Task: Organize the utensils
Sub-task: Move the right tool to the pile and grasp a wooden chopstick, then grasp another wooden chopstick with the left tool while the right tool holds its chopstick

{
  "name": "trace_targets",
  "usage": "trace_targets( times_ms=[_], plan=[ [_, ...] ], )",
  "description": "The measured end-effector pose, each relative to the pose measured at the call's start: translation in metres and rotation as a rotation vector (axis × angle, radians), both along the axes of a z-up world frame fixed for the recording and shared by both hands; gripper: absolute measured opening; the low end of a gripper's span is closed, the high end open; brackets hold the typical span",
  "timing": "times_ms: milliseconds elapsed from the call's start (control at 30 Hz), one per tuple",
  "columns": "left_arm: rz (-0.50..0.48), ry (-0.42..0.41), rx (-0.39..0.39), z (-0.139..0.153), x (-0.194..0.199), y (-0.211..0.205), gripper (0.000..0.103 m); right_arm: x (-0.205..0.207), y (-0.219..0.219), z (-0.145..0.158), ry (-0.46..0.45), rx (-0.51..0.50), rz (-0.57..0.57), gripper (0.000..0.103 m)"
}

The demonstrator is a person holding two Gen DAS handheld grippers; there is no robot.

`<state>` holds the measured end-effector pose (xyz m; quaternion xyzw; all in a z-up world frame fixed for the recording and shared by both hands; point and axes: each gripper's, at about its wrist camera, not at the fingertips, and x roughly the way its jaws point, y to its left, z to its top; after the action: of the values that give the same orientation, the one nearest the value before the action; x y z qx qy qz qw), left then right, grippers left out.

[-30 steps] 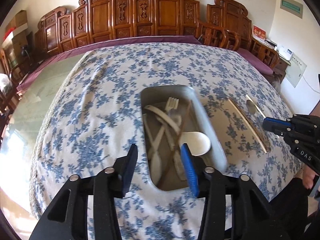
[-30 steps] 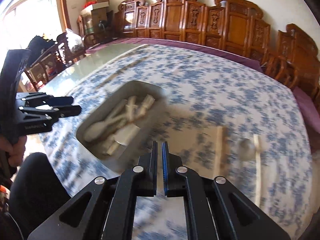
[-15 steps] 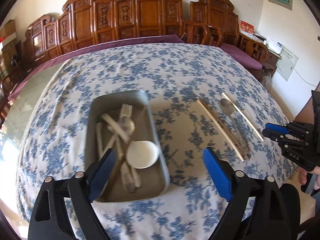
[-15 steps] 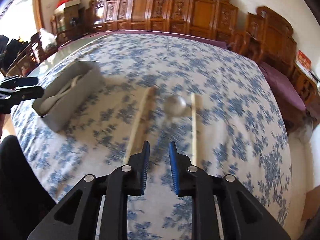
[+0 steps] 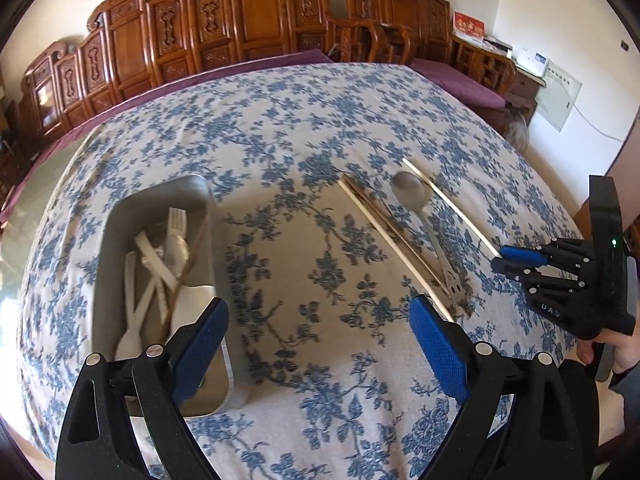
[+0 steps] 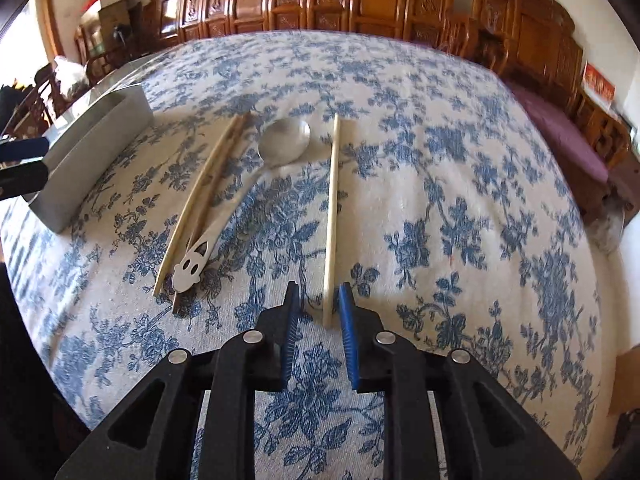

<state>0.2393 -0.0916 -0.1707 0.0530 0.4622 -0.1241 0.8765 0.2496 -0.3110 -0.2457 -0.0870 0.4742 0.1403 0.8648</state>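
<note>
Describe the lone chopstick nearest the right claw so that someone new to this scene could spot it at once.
On the blue-flowered tablecloth, look to the right of the grey metal tray, past the steel spoon. There a single pale chopstick lies by itself, its near end between the fingers of the right claw. Unlike the chopsticks left of the spoon, it has no partner touching it.

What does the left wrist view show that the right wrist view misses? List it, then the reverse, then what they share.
Only the left wrist view: the inside of the metal tray, holding a fork, white plastic utensils and a dark chopstick; also the left claw, wide open over bare cloth.

Only the right wrist view: the cut-out end of the metal spoon's handle, and the right claw, slightly open, astride the near end of the lone pale chopstick without pressing it.

Both: the floral tablecloth, the tray, the spoon, the chopsticks, the carved wooden chairs.
</note>
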Motion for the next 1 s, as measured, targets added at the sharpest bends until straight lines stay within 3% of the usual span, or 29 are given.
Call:
trace_targets(
  times_ms=[133,200,367,467,700,1000],
  plan=[
    [-0.011,0.020,0.003,-0.007,0.004,-0.009,0.088,0.003,-0.002,0.000,0.001,-0.005,-0.021,0.022],
    [-0.015,0.031,-0.001,-0.010,0.008,-0.014,0.088,0.003,-0.001,0.001,-0.002,-0.019,-0.012,0.007],
    [-0.035,0.061,-0.010,-0.018,0.018,-0.032,0.087,0.003,-0.005,0.003,0.018,-0.026,-0.022,0.006],
    [-0.063,0.068,-0.013,-0.021,0.022,-0.046,0.080,0.004,-0.012,0.008,0.014,-0.007,-0.037,0.006],
    [-0.083,0.114,-0.019,-0.040,0.033,-0.071,0.051,0.005,-0.019,0.020,-0.006,0.017,-0.056,0.006],
    [-0.042,0.169,-0.023,-0.061,0.050,-0.072,0.038,0.005,-0.018,0.021,-0.010,0.015,-0.050,0.006]
  ],
)
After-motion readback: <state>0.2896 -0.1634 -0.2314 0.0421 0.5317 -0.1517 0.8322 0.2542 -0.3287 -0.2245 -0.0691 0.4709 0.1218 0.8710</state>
